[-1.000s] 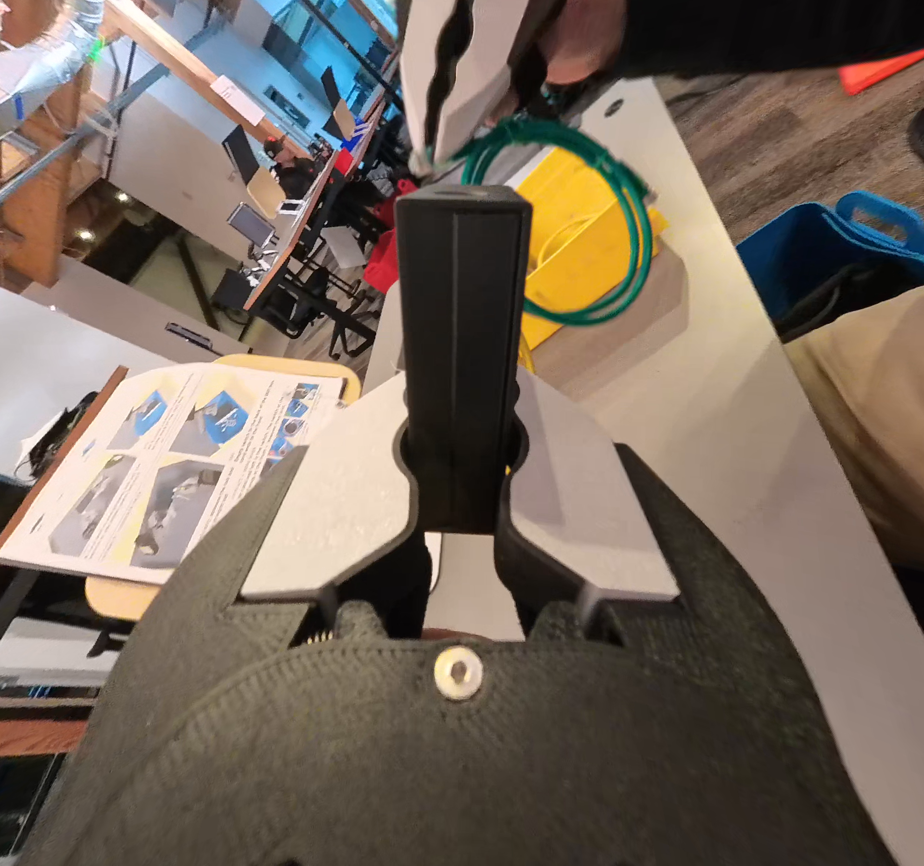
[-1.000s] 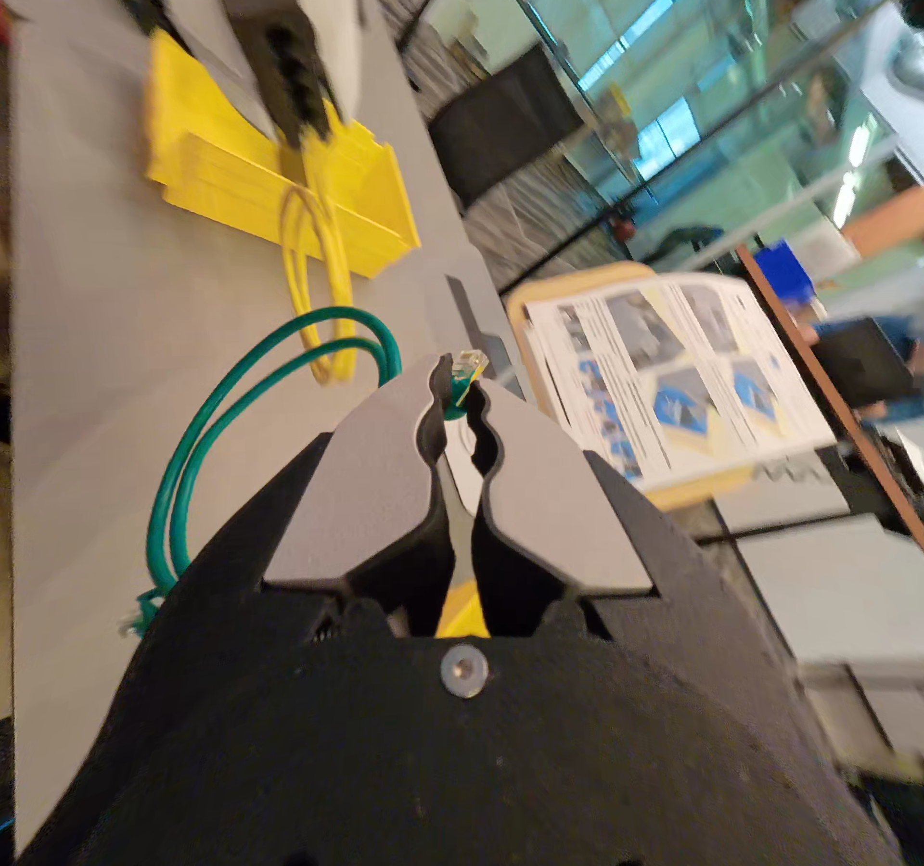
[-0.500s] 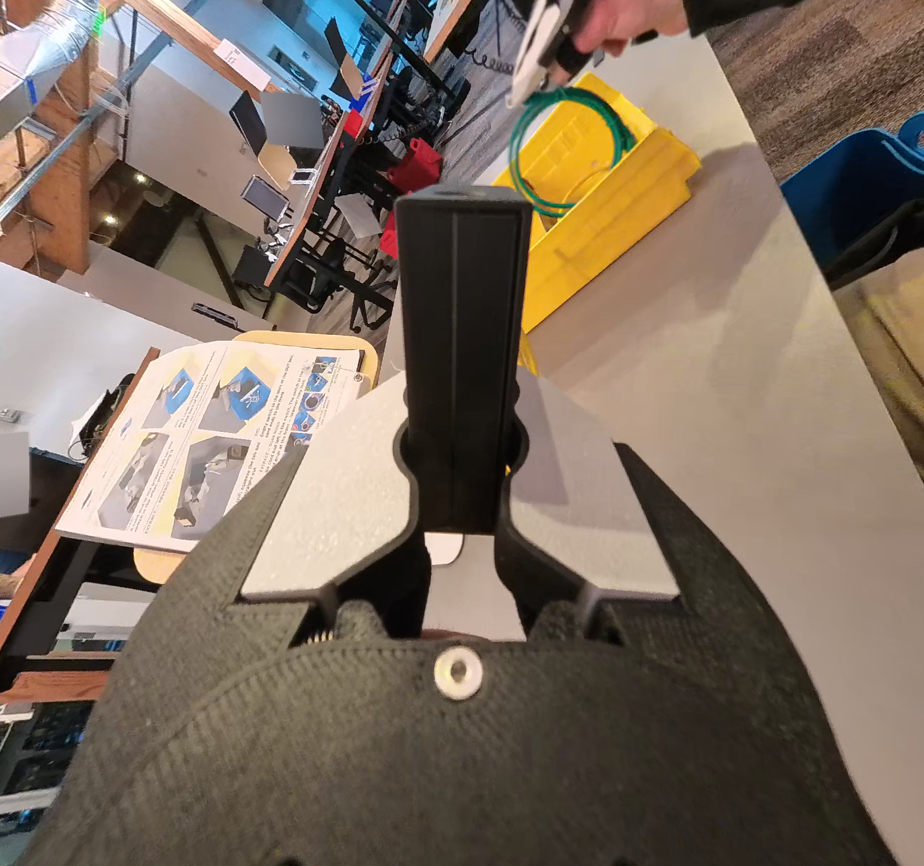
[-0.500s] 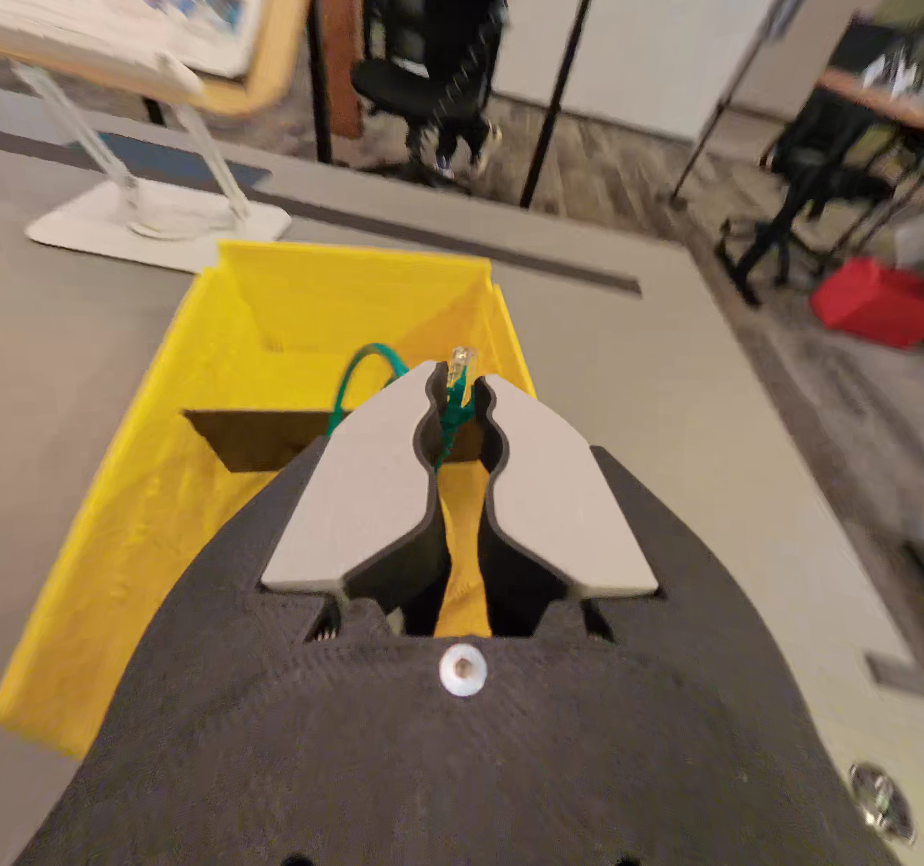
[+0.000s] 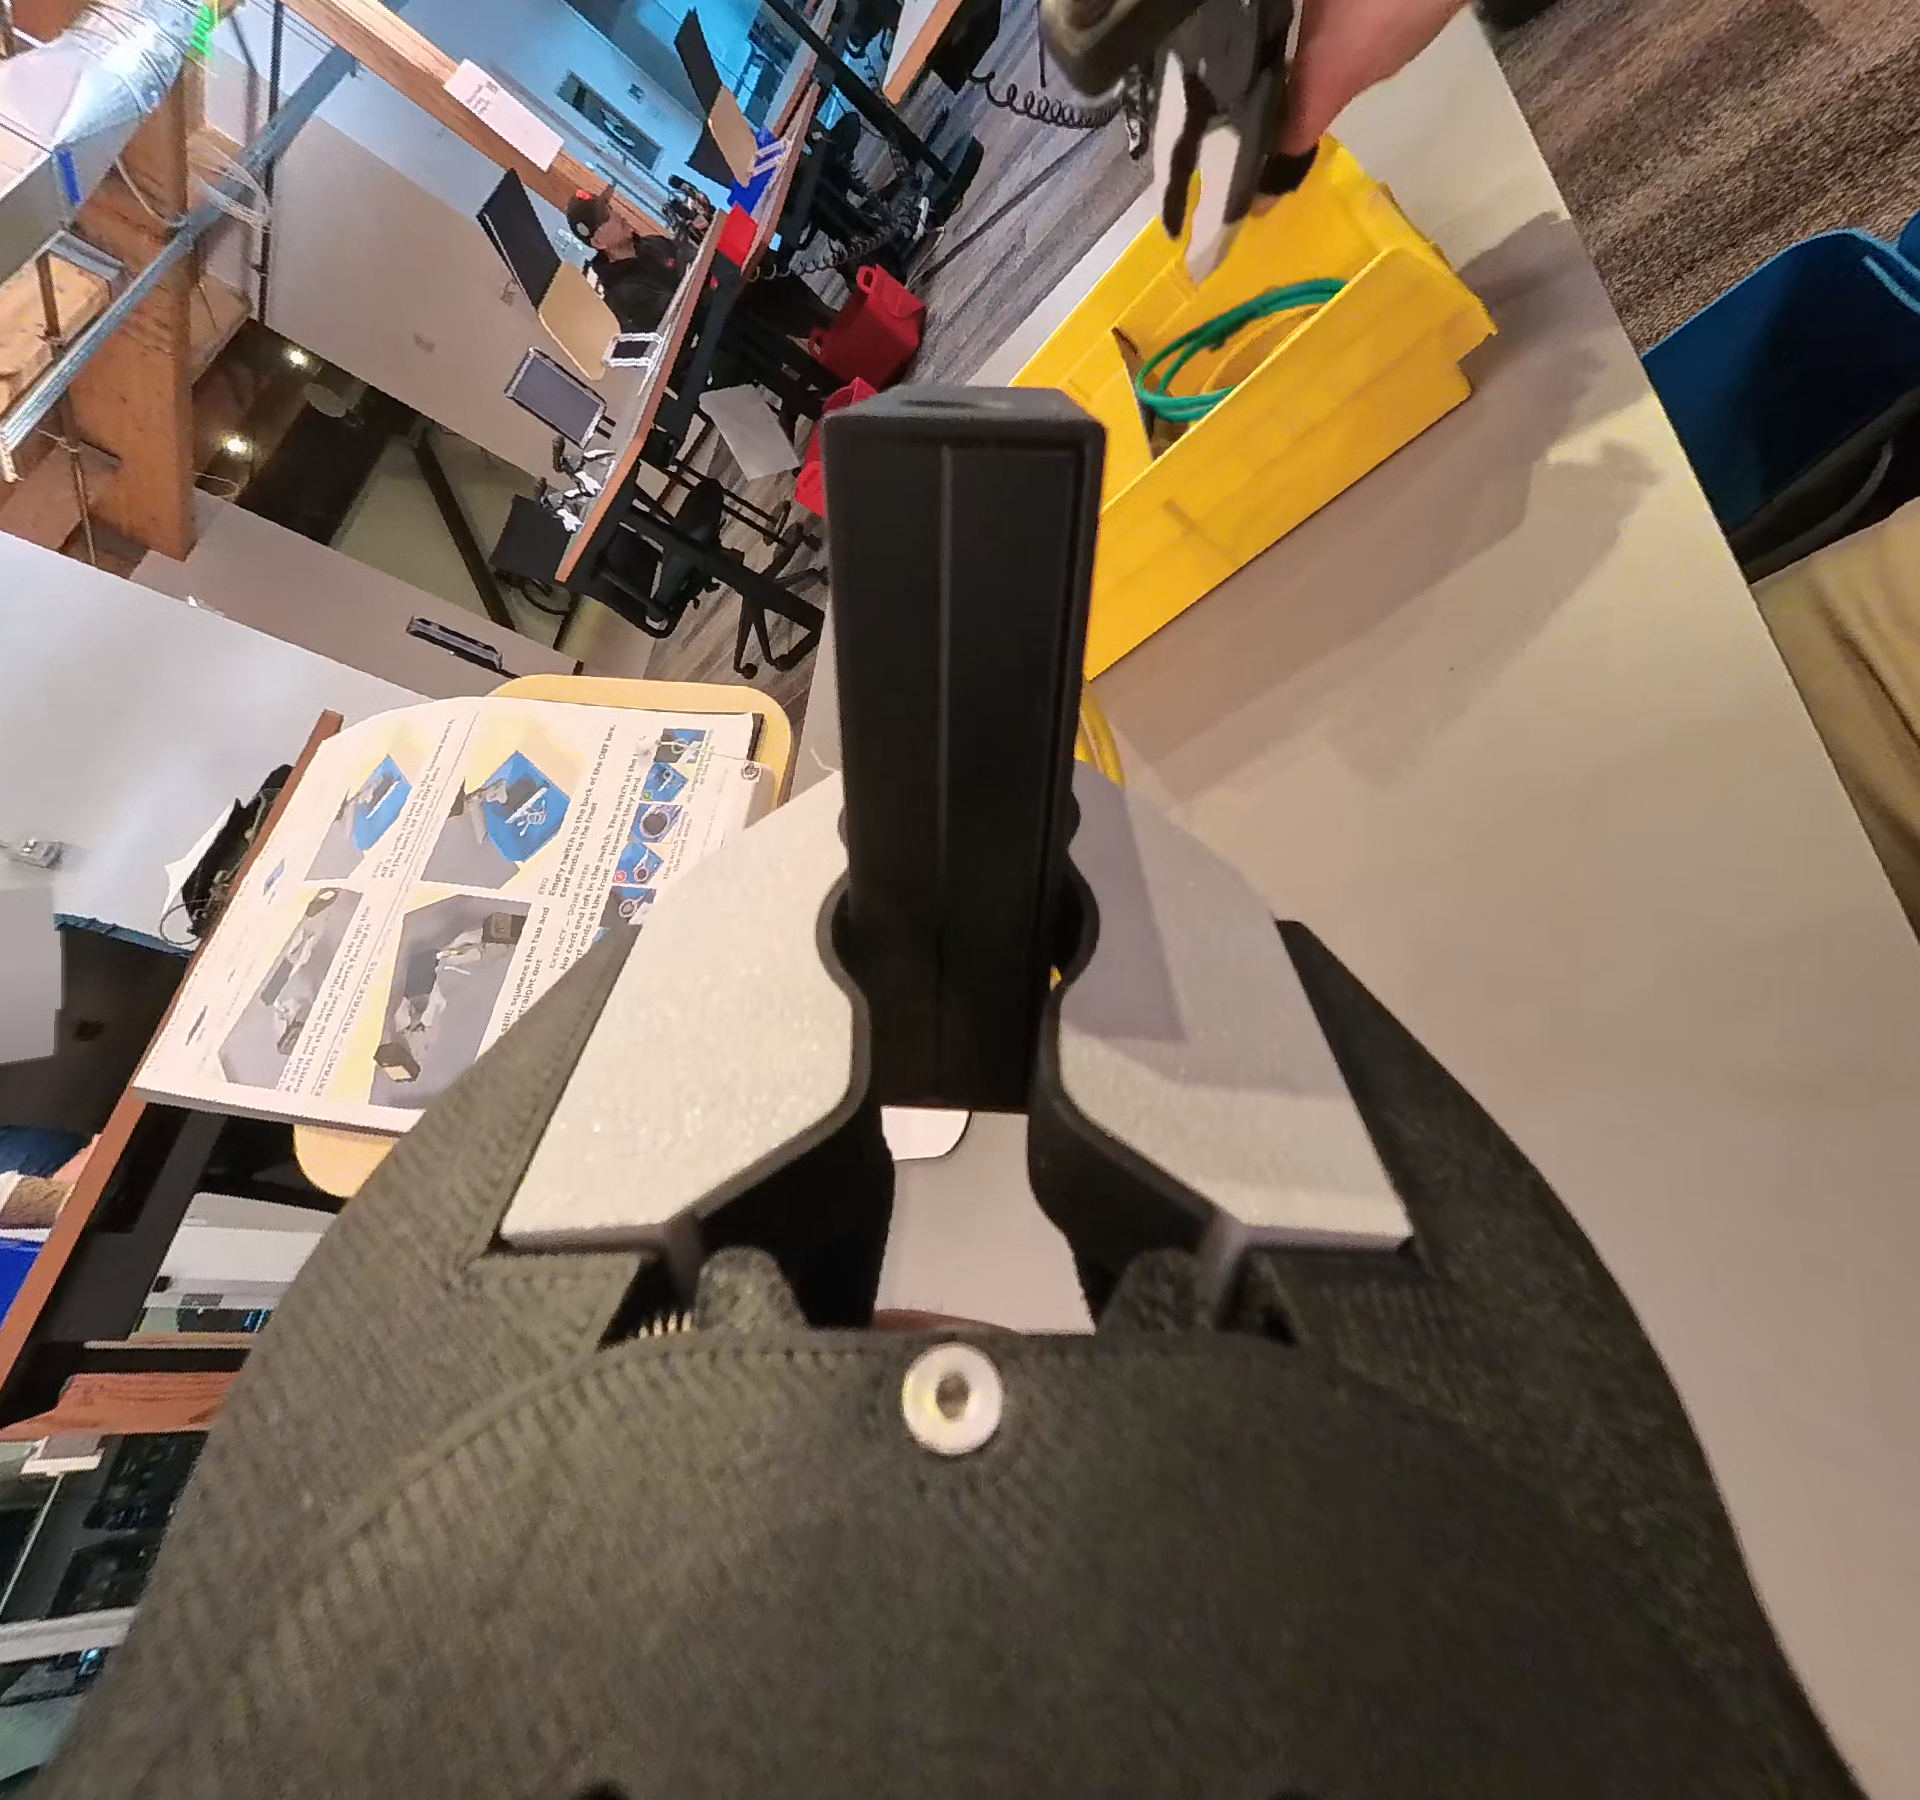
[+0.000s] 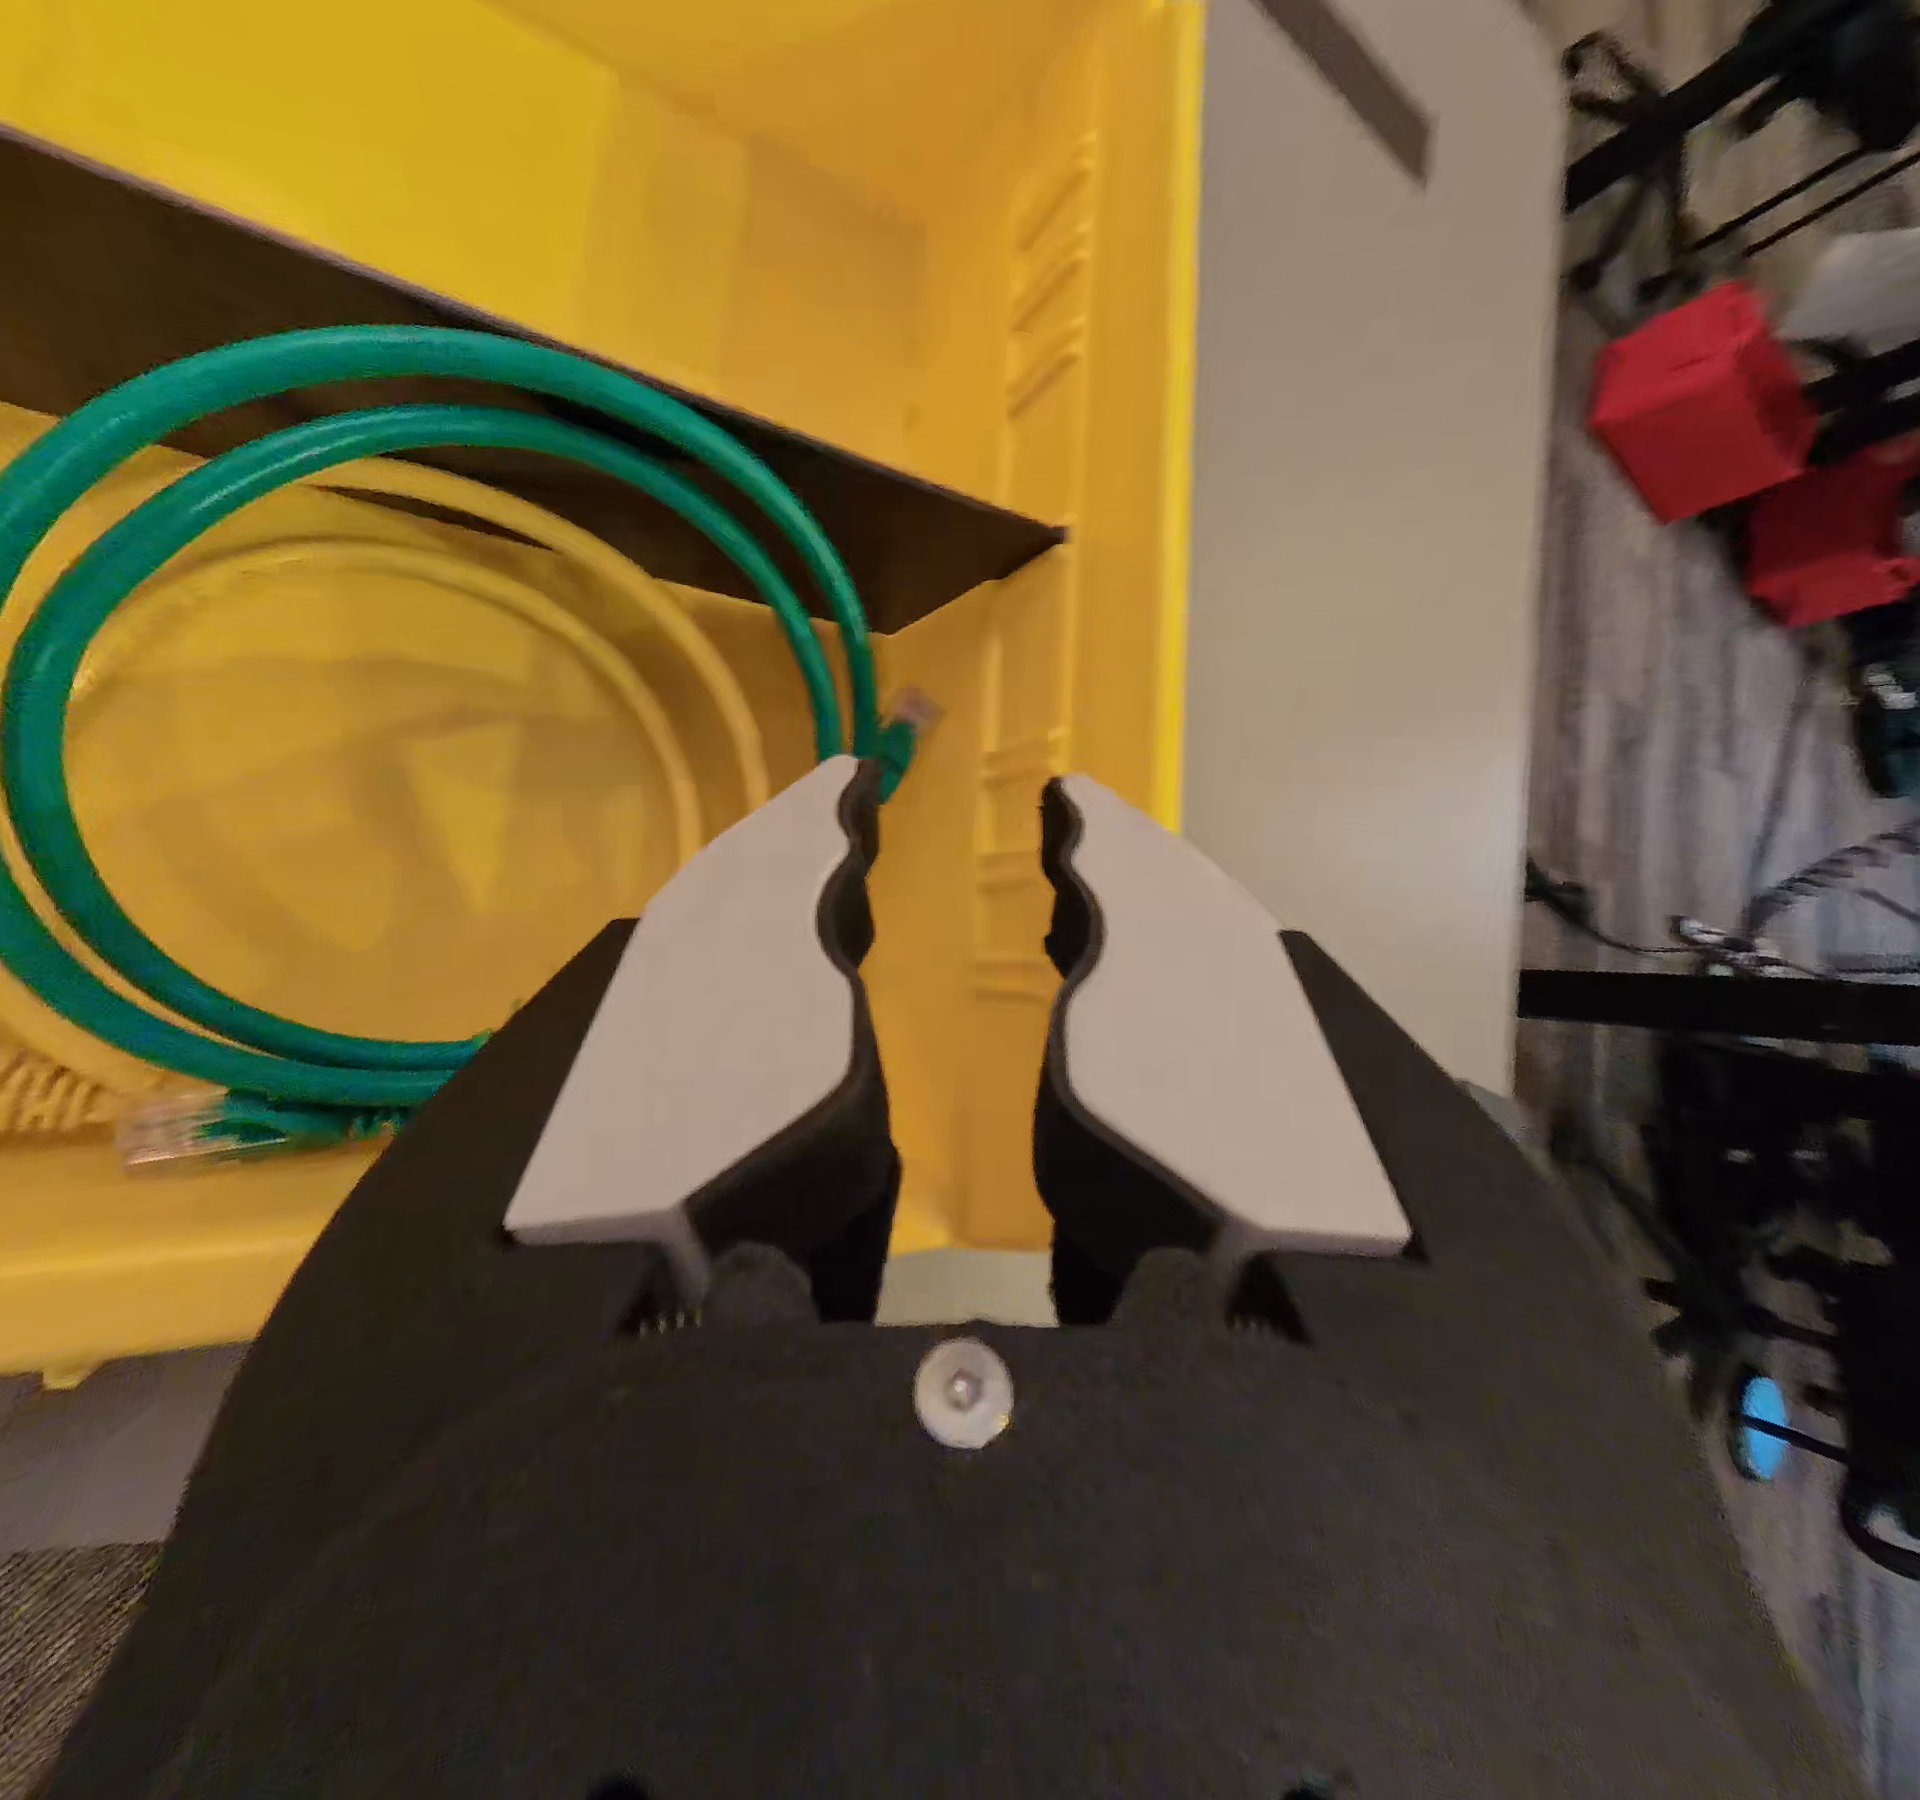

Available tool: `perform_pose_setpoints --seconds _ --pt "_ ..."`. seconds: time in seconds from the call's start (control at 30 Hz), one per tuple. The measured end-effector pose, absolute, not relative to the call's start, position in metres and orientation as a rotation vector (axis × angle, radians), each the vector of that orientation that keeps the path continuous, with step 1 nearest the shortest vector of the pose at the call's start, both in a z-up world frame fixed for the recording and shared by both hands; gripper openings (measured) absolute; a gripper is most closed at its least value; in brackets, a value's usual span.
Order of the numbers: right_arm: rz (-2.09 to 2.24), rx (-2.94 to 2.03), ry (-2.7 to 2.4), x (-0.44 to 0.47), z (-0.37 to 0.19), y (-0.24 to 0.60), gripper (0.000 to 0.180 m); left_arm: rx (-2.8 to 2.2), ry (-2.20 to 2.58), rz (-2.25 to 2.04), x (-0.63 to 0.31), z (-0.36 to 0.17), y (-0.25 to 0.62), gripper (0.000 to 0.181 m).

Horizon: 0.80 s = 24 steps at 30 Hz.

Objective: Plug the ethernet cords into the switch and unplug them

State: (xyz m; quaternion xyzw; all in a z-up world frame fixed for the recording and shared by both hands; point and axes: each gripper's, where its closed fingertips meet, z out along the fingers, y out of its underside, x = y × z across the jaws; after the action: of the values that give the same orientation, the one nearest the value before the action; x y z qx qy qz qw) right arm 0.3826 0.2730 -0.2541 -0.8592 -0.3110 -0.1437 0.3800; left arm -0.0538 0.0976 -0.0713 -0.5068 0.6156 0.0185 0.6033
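Observation:
My left gripper [image 5: 961, 877] is shut on the black switch [image 5: 961, 711] and holds it upright above the grey table [image 5: 1455, 815]. My right gripper [image 6: 961, 784] is open and empty over the yellow bin [image 6: 727, 140]; it also shows in the left wrist view [image 5: 1210, 181], held by a hand. The coiled green ethernet cord [image 6: 416, 711] lies loose in the bin, one plug just past my left fingertip, the other plug at the bin's near side. It also shows in the left wrist view [image 5: 1236, 337]. A yellow cord [image 6: 364, 628] lies coiled under it.
A dark divider [image 6: 520, 420] crosses the bin. A printed instruction sheet [image 5: 436, 919] stands on a holder at the left. A blue bin [image 5: 1787, 368] sits beside the table on the right. Red boxes [image 6: 1745, 420] and desk legs stand on the floor beyond the table edge. My hands' fingertips stand some 50 cm from each other.
My right gripper carried the green cord over the yellow bin, opened and let it drop inside. My left gripper still holds the switch in the same grip.

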Motion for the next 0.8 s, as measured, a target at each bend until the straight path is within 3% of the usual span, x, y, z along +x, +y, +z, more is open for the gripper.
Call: perform_pose_setpoints --seconds 0.1,0.27,0.43,0.5,0.6,0.8 --pt "-0.34 -2.081 -0.834 0.368 -0.223 0.263 0.047 -1.169 1.414 0.033 -0.054 -0.07 0.099 0.029" --pt "-0.032 -1.625 -1.152 0.239 -0.128 0.209 0.042 -1.131 1.418 0.002 -0.045 -0.071 0.094 0.029" --pt "0.16 -1.227 -1.455 0.118 -0.078 0.135 0.041 -1.074 1.445 -0.016 -0.027 -0.072 0.08 0.029" --pt "0.173 -1.126 -1.546 0.078 -0.075 0.113 0.044 -1.053 1.465 -0.025 -0.02 -0.073 0.075 0.029" --pt "0.22 -0.942 -1.613 0.027 -0.071 0.083 0.03 -1.021 1.479 -0.022 -0.014 -0.072 0.068 0.029" --pt "0.232 -0.854 -1.688 -0.019 -0.089 0.073 0.027 -0.977 1.5 -0.017 -0.005 -0.07 0.056 0.029"
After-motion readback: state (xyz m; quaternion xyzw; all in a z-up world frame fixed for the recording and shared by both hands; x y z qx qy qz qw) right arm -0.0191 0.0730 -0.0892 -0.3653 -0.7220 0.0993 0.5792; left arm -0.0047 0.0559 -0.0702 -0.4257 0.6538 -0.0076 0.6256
